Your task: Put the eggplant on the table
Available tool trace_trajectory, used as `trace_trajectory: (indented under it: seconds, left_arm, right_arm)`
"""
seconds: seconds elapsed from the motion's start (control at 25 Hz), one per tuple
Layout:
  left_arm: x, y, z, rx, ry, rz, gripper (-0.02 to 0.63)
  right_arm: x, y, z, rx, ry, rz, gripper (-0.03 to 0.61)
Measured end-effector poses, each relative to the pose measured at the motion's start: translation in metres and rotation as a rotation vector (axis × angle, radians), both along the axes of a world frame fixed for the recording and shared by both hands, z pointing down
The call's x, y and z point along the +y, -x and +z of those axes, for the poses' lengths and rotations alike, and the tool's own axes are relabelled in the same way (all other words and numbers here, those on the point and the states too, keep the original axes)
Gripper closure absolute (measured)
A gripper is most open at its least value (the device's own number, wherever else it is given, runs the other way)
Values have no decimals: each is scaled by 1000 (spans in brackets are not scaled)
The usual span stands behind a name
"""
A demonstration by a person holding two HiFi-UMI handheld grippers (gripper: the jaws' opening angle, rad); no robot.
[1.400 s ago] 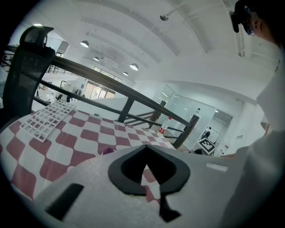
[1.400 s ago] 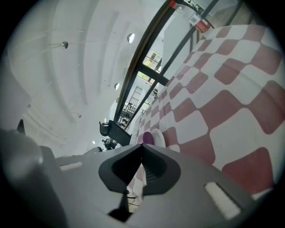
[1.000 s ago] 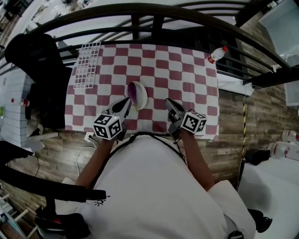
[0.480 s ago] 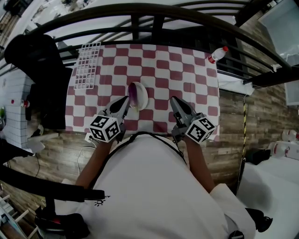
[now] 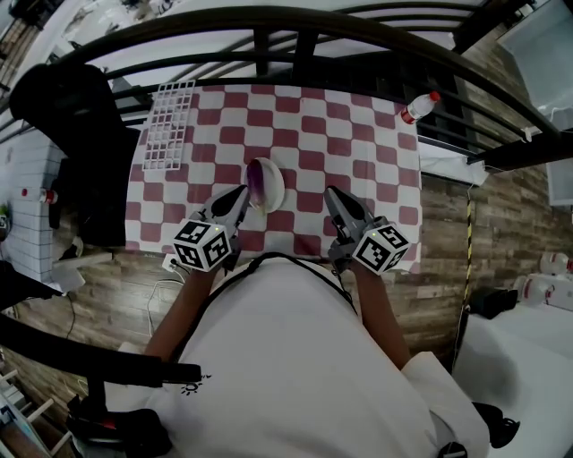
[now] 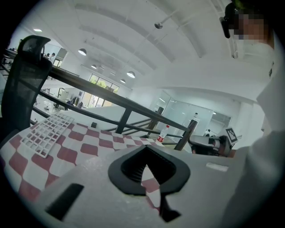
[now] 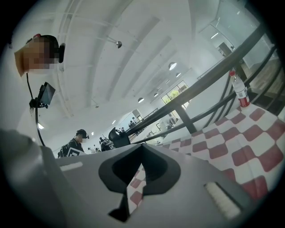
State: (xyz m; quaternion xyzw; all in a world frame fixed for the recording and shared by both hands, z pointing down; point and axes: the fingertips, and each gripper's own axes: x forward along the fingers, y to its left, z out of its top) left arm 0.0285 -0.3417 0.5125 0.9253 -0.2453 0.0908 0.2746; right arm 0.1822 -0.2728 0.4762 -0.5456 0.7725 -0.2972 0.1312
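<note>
A purple eggplant [image 5: 255, 185] lies in a white bowl [image 5: 270, 182] on the red-and-white checkered table [image 5: 358, 134], near its front edge. My left gripper [image 5: 242, 193] hovers just left of the bowl, its tips close to the rim, jaws together and empty. My right gripper [image 5: 330, 194] hangs over the cloth to the bowl's right, apart from it, also shut with nothing in it. In the left gripper view the left gripper [image 6: 144, 149] points across the cloth; in the right gripper view the right gripper [image 7: 141, 147] does the same. Neither gripper view shows the eggplant.
A white wire rack [image 5: 167, 125] lies at the table's far left corner. A red-capped plastic bottle [image 5: 416, 105] stands at the far right corner. A dark curved railing [image 5: 286, 22] runs behind the table, and a black chair [image 5: 76, 134] stands at the left.
My right gripper has shifted a little right and toward the near edge. My left gripper has barely moved. The eggplant stays in the bowl.
</note>
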Motion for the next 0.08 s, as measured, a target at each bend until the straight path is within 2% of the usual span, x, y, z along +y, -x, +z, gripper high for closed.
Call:
trace_trajectory:
  seconds: [0.08]
  left_arm:
    - [-1, -1, 1, -2, 0, -1, 614]
  right_arm:
    - [-1, -1, 1, -1, 2, -2, 572]
